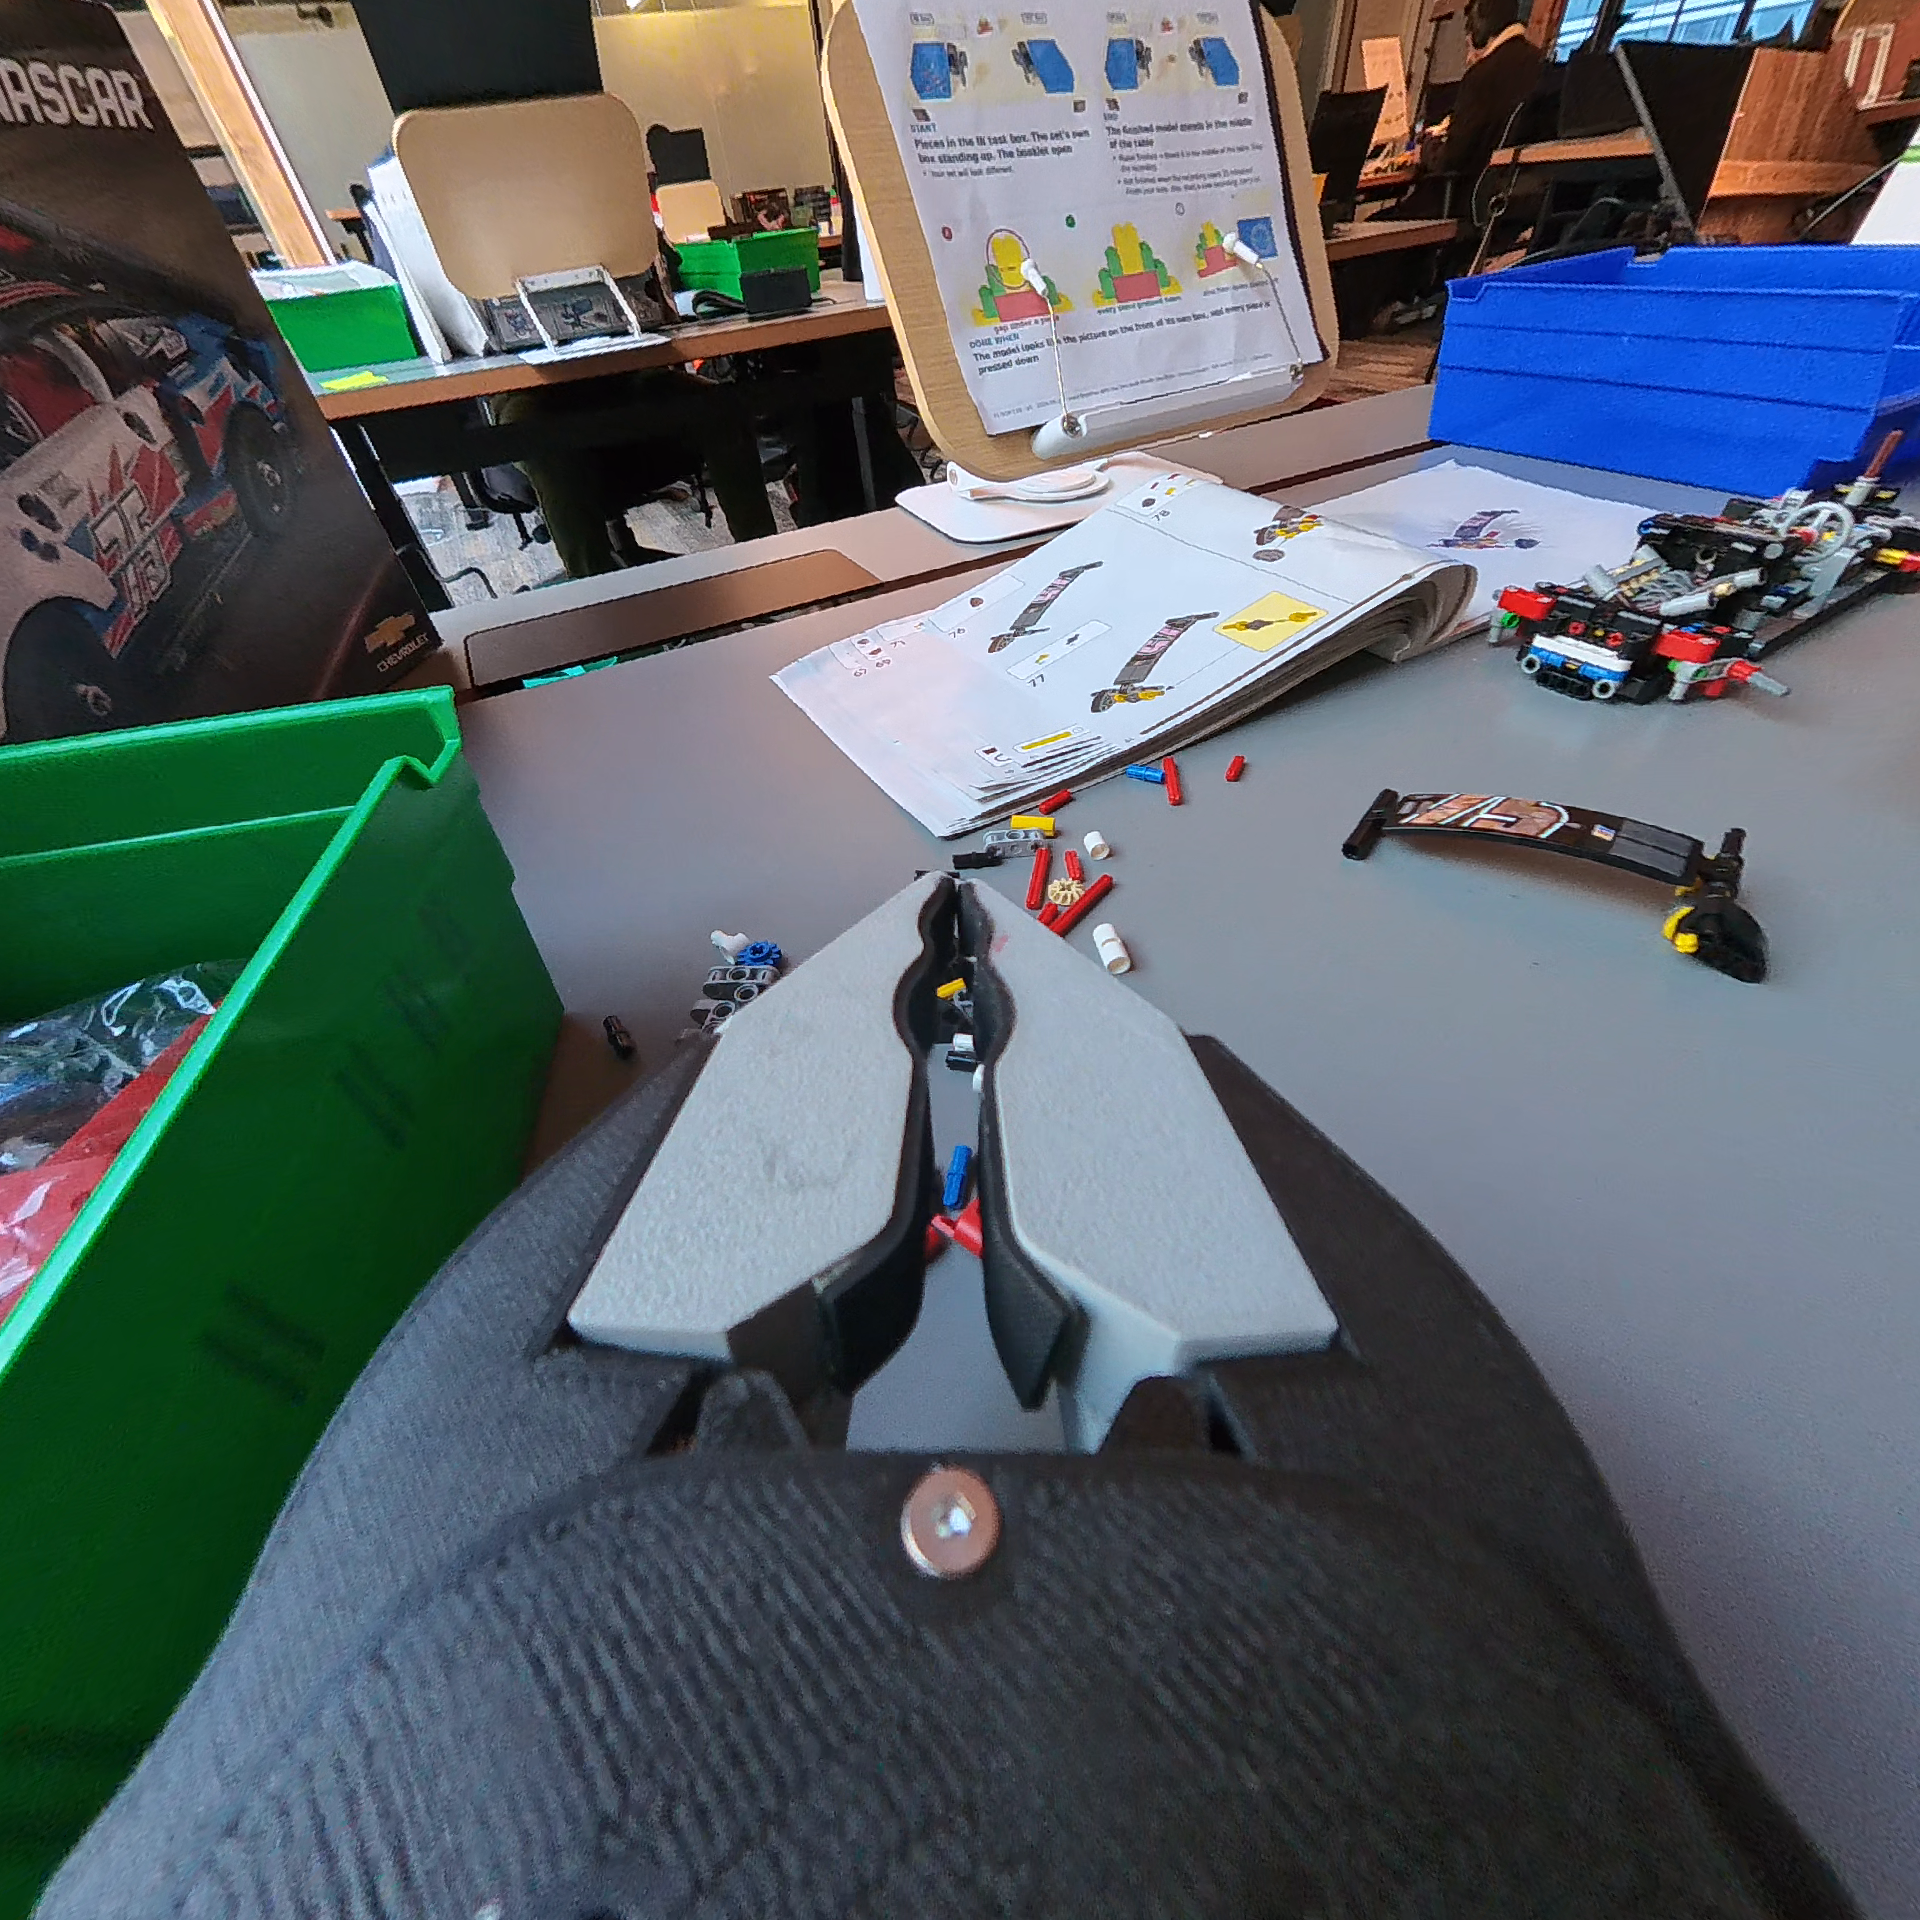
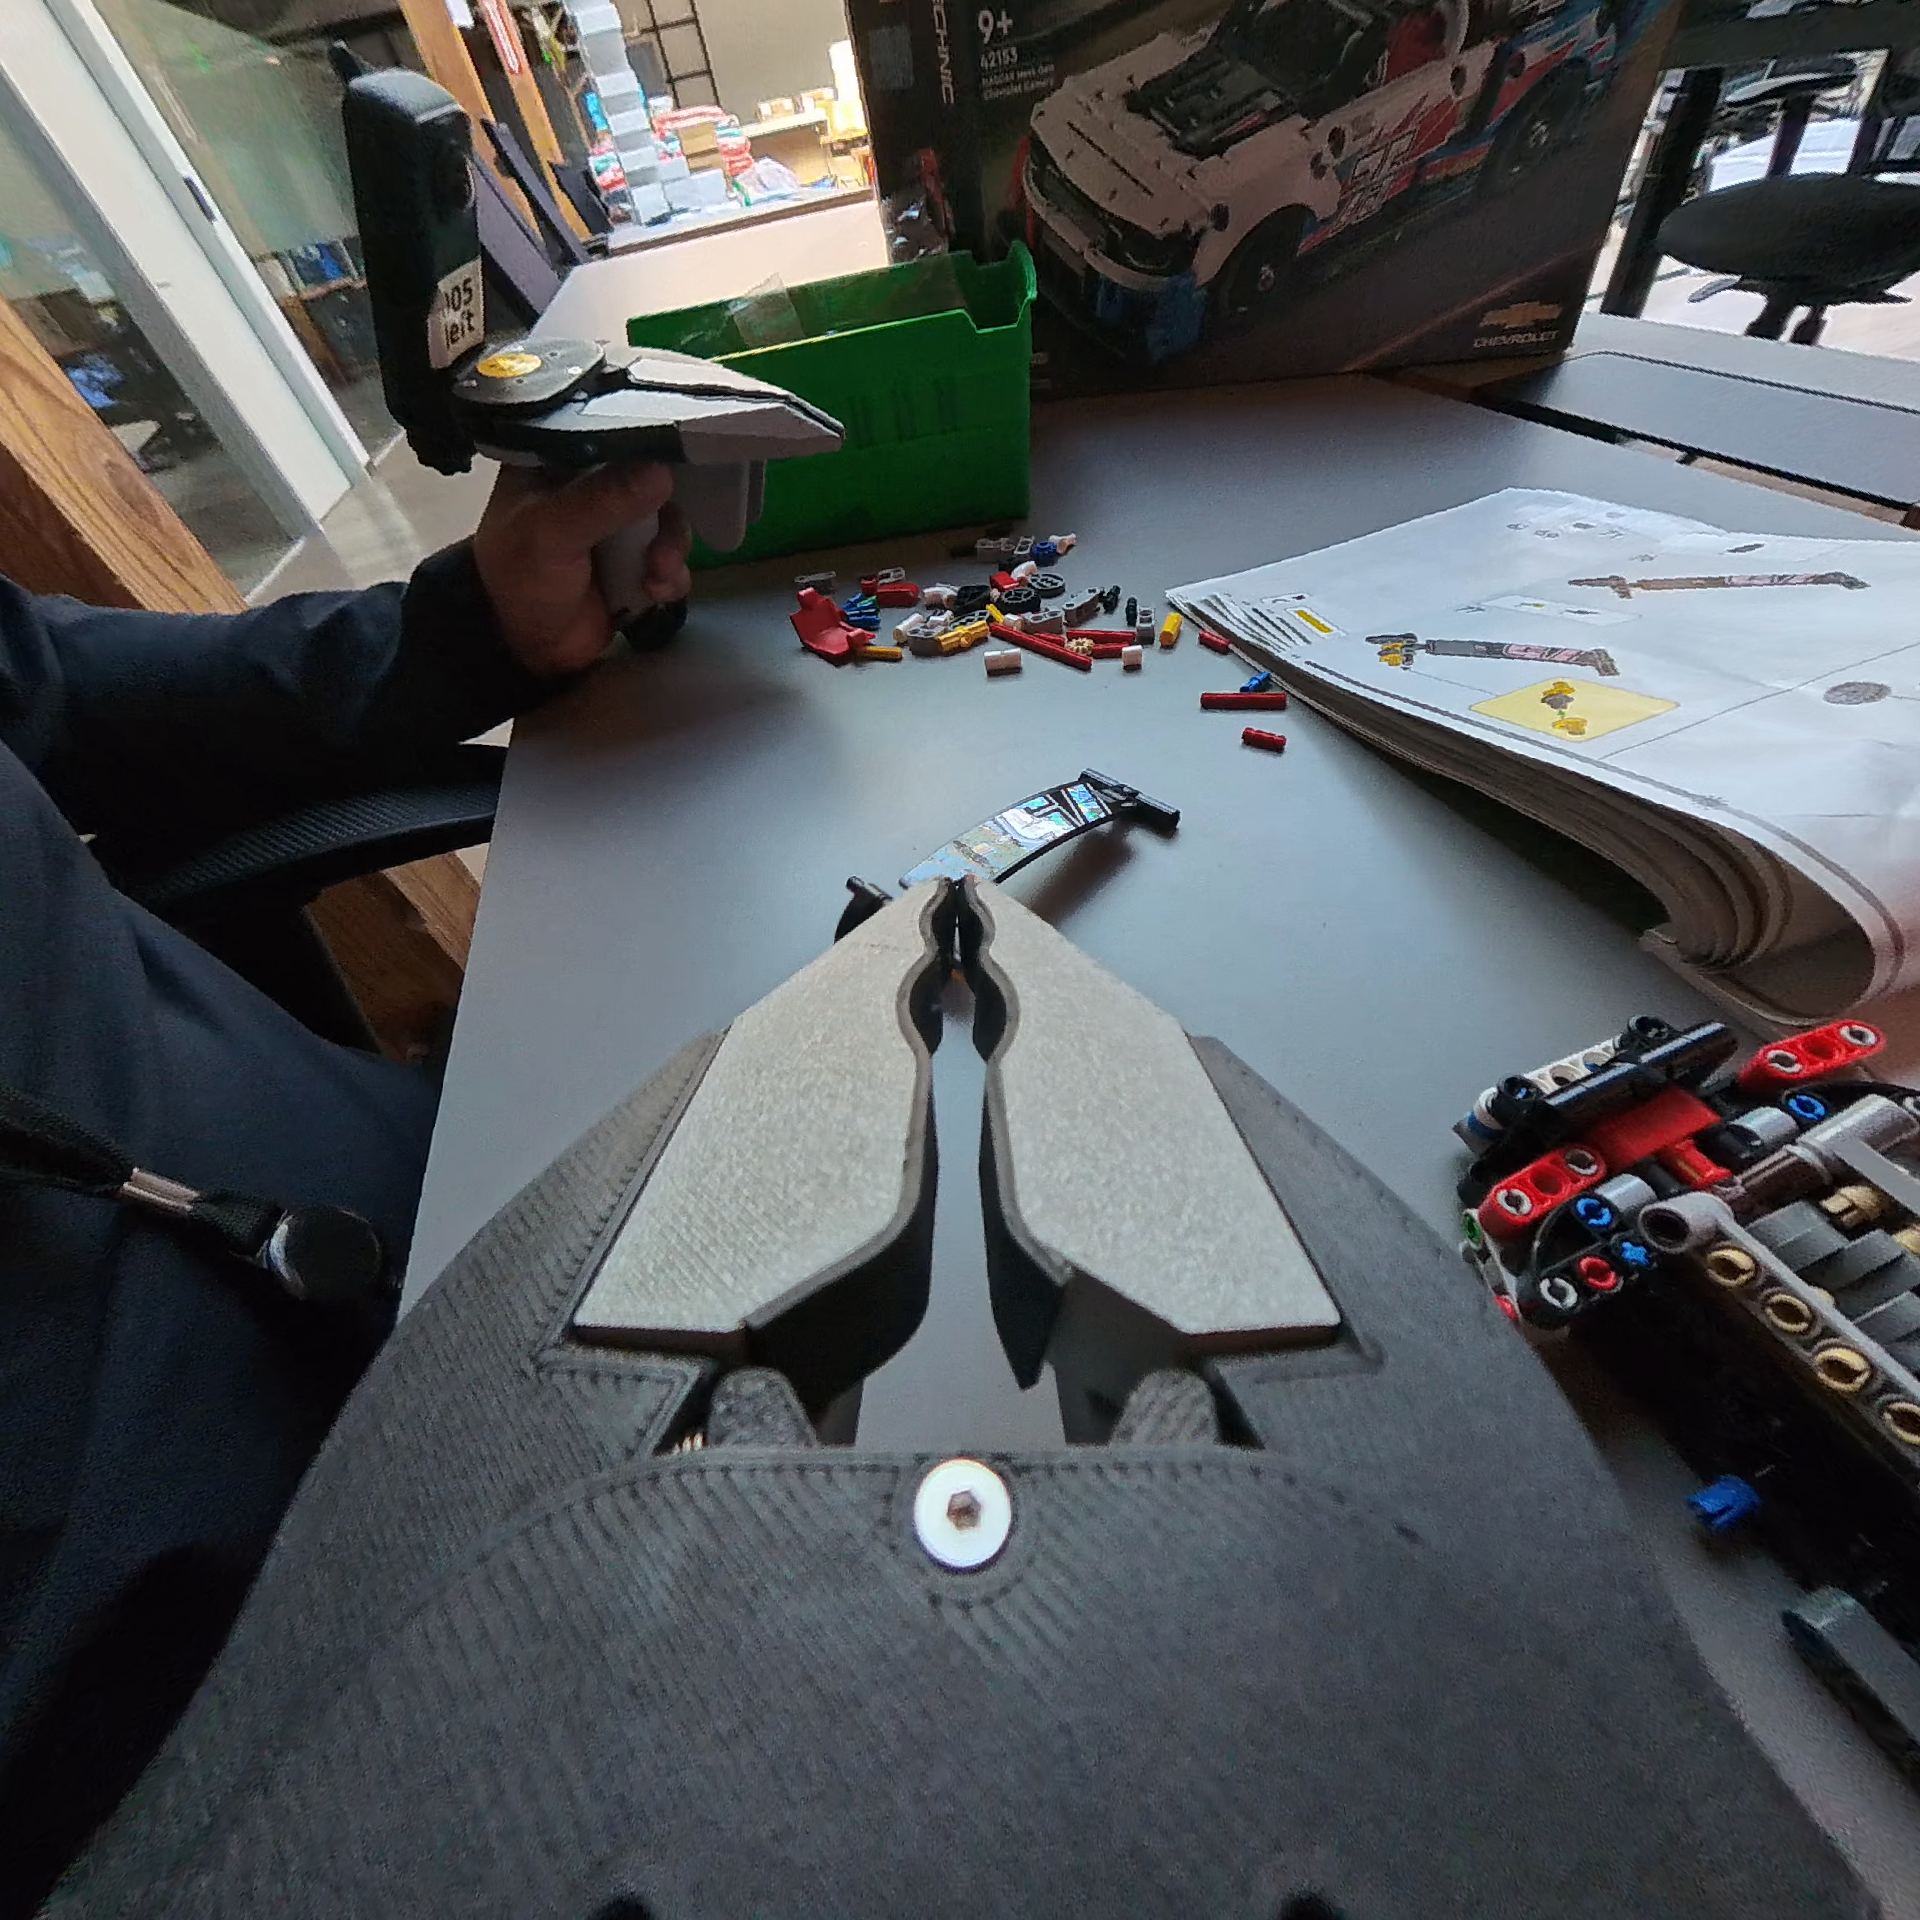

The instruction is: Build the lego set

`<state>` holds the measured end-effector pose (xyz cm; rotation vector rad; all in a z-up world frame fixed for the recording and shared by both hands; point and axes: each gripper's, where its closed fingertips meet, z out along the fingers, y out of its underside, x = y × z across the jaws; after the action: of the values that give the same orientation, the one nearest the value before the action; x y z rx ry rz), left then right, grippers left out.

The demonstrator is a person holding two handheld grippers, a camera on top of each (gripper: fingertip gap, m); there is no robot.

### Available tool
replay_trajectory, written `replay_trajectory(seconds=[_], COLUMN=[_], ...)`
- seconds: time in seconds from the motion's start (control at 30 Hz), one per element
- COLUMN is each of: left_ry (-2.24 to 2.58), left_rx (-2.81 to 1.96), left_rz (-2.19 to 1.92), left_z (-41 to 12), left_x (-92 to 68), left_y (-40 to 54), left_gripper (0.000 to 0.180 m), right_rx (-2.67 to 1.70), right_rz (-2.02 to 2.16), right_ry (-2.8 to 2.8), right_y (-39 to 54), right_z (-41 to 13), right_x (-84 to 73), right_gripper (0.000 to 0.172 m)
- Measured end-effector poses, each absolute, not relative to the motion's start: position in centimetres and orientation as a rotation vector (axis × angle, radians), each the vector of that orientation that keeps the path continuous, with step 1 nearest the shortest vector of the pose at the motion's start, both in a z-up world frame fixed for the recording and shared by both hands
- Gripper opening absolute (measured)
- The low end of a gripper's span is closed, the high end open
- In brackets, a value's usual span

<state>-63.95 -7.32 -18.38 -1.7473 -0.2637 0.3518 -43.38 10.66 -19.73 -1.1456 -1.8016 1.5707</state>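
Note:
My left gripper (image 1: pixel 956 883) is shut, tips together, with nothing showing between them. It hovers over a scatter of small red, yellow, white and grey pieces (image 1: pixel 1070 894) on the grey table (image 1: pixel 1455 1195). In the right wrist view a hand holds it (image 2: pixel 831 424) beside the green bin (image 2: pixel 883 416), above the same pieces (image 2: pixel 997 613). My right gripper (image 2: pixel 958 888) is shut, tips together, just over the near end of a curved black stickered panel (image 2: pixel 1023 831). The panel lies on the table and also shows in the left wrist view (image 1: pixel 1538 831).
An open instruction booklet (image 1: pixel 1122 644) lies mid-table, with a partly built car chassis (image 1: pixel 1704 603) to its right, close to my right gripper (image 2: pixel 1714 1174). The green bin (image 1: pixel 208 1039) holds bagged parts. The set's box (image 2: pixel 1247 187), blue bins (image 1: pixel 1683 364) and a sheet stand (image 1: pixel 1091 229) stand behind. Across from one pair of fingers to the other is roughly 30 centimetres.

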Motion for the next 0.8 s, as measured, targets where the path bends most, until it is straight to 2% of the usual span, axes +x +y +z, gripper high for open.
replay_trajectory(seconds=[0.8], left_ry=[-0.304], left_rx=[-1.726], left_rz=[0.339], left_z=[-18.2], left_x=[-64.5], left_y=[-7.6], left_gripper=[0.0], right_rx=[-1.211], right_rz=[1.701], right_ry=[-1.714], right_y=[11.8], right_z=[-19.0], right_x=[-43.4], right_gripper=[0.0])
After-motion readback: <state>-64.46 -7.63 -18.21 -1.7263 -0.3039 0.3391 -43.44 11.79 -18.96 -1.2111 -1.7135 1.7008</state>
